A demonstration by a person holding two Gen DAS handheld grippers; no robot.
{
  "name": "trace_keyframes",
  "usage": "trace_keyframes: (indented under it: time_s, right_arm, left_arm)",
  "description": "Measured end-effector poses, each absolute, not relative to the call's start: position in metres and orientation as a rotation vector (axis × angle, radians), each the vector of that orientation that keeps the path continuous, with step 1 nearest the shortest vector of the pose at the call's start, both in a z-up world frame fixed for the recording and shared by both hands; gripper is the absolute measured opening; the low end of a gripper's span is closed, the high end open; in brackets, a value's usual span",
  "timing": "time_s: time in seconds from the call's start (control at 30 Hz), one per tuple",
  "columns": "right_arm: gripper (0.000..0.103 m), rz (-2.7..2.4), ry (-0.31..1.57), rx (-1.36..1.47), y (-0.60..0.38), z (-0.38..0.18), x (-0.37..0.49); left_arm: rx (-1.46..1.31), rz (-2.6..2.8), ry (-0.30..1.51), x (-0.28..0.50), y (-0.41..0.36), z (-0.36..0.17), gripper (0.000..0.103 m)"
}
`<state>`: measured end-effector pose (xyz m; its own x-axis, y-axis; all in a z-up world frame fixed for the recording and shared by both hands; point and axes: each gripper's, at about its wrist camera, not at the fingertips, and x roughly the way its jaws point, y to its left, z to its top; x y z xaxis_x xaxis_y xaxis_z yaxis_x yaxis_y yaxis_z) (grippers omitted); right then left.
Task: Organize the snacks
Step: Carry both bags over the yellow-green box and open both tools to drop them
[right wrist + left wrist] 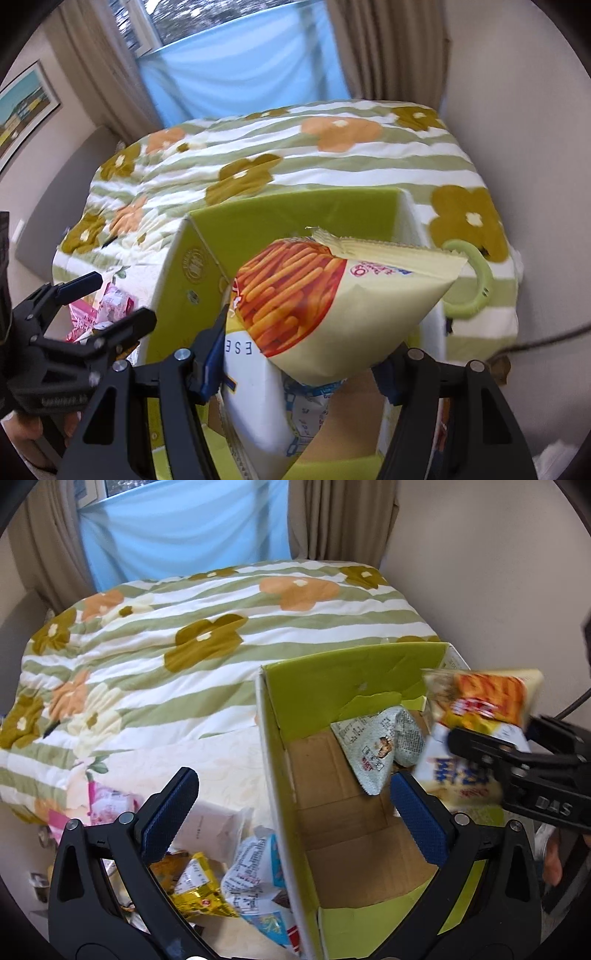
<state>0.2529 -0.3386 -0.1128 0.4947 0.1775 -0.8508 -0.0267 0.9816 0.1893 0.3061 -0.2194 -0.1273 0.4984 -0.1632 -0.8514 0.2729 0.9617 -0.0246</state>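
Our right tongs (pixel 295 369) grip two snack bags above the open box; our left tongs (pixel 291 812) gape wide, empty.

The pale-yellow crinkly bag printed with orange sticks (pixel 332 295) could slip past the green-lined cardboard box (pixel 343 672); a white bag (pixel 255 402) hangs beneath it; loose foil packets (pixel 199 886) wait under our left tongs.

The right tongs (pixel 295 354) clamp a pale-yellow snack bag (pixel 332 295) printed with orange sticks above the green cardboard box (pixel 258 218) on the flowered bed (pixel 332 162), left tongs (pixel 110 299) alongside.
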Motion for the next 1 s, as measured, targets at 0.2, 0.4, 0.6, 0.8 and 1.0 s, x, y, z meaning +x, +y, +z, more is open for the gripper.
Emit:
trace_keyframes:
  time_s: [0.2,0.4,0.6,0.8,1.0]
  right_arm:
    - [0.093,0.144,1.038,0.122,-0.323,-0.128,0.271]
    - [0.099,0.133,1.029,0.119,-0.334,-0.127,0.255]
    - [0.099,0.131,1.042,0.157,-0.348,-0.127,0.241]
    - [0.099,0.139,1.036,0.15,-0.352,-0.119,0.235]
    - [0.099,0.15,0.995,0.137,-0.352,-0.102,0.225]
  left_arm:
    - [0.089,-0.281,1.048,0.307,-0.215,-0.132,0.102]
    - [0.059,-0.286,1.046,0.302,-0.218,-0.136,0.102]
    - [0.074,-0.272,1.03,0.296,-0.226,-0.131,0.102]
    - [0.081,-0.243,1.004,0.287,-0.225,-0.12,0.102]
    - [0.089,-0.215,0.974,0.273,-0.217,-0.101,0.102]
